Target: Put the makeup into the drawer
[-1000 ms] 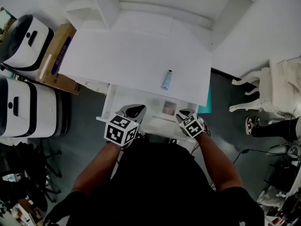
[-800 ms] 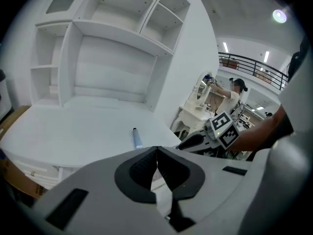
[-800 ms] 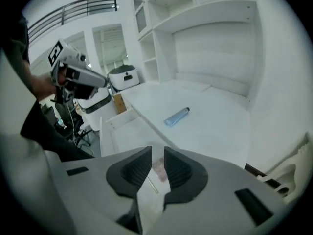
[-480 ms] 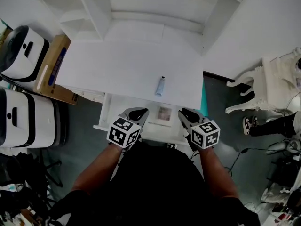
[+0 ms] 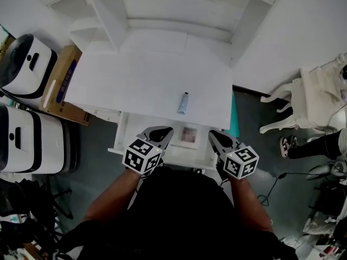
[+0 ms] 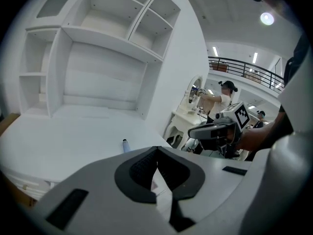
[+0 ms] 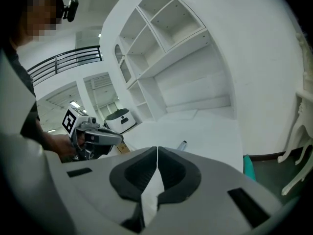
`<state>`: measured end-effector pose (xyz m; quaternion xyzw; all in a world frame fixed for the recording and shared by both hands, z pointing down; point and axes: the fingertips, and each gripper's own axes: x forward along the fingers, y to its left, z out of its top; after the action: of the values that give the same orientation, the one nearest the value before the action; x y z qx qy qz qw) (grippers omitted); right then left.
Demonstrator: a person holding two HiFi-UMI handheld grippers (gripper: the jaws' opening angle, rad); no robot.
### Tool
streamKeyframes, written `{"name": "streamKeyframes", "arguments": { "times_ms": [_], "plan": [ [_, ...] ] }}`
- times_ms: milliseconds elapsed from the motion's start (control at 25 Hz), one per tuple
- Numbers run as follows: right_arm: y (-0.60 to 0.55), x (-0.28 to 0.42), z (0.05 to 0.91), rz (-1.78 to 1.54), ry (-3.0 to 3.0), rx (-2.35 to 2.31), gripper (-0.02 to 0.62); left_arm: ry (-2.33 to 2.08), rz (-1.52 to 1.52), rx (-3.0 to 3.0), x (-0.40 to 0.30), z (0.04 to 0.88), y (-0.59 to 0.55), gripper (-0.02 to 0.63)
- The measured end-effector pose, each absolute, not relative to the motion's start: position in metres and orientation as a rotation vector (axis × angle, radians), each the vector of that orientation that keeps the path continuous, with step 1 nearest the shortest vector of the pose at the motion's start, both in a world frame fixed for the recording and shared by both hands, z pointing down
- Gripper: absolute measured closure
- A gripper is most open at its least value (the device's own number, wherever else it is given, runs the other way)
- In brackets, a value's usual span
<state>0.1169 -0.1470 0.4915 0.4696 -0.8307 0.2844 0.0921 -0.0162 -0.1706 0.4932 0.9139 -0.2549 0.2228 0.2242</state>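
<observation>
in the head view the makeup tube (image 5: 184,103) lies untouched on the white desk (image 5: 141,80), near its front edge and just behind the open drawer (image 5: 182,151), which likely stands pulled out to receive it; a small pinkish square item (image 5: 188,135) already lies inside. the left gripper (image 5: 164,130) and right gripper (image 5: 215,136) hover over the drawer's front corners, both short of the tube. compared with a second ago the right gripper sits higher and its marker cube has rolled, while the tube has not moved. in the left gripper view the jaws meet with nothing between them, the tube (image 6: 125,145) ahead on the desk. in the right gripper view the jaws have just been closing and now touch, empty, the tube (image 7: 181,145) beyond them, so the pick-up is probably next.
</observation>
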Motion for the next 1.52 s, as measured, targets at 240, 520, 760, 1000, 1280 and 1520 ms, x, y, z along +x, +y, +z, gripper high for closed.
{"name": "streamKeyframes", "arguments": {
  "times_ms": [240,520,760,1000,1280,1520],
  "plan": [
    [-0.149,0.110,0.489,0.810,-2.477,1.381,0.568,-0.705,0.626,2.536,-0.017,0.490,-0.171,0.595],
    [-0.148,0.107,0.490,0.818,-2.479,1.354,0.566,-0.720,0.644,2.541,-0.018,0.490,-0.171,0.595],
    [-0.147,0.104,0.493,0.833,-2.474,1.338,0.566,-0.723,0.670,2.548,-0.019,0.491,-0.171,0.595],
    [-0.147,0.105,0.499,0.845,-2.450,1.338,0.566,-0.755,0.609,2.527,-0.022,0.489,-0.176,0.595],
    [-0.155,0.104,0.512,0.872,-2.403,1.356,0.565,-0.818,0.625,2.483,-0.037,0.498,-0.183,0.595],
    [-0.174,0.093,0.535,0.872,-2.330,1.373,0.563,-0.872,0.663,2.417,-0.061,0.513,-0.182,0.595]
  ]
}}
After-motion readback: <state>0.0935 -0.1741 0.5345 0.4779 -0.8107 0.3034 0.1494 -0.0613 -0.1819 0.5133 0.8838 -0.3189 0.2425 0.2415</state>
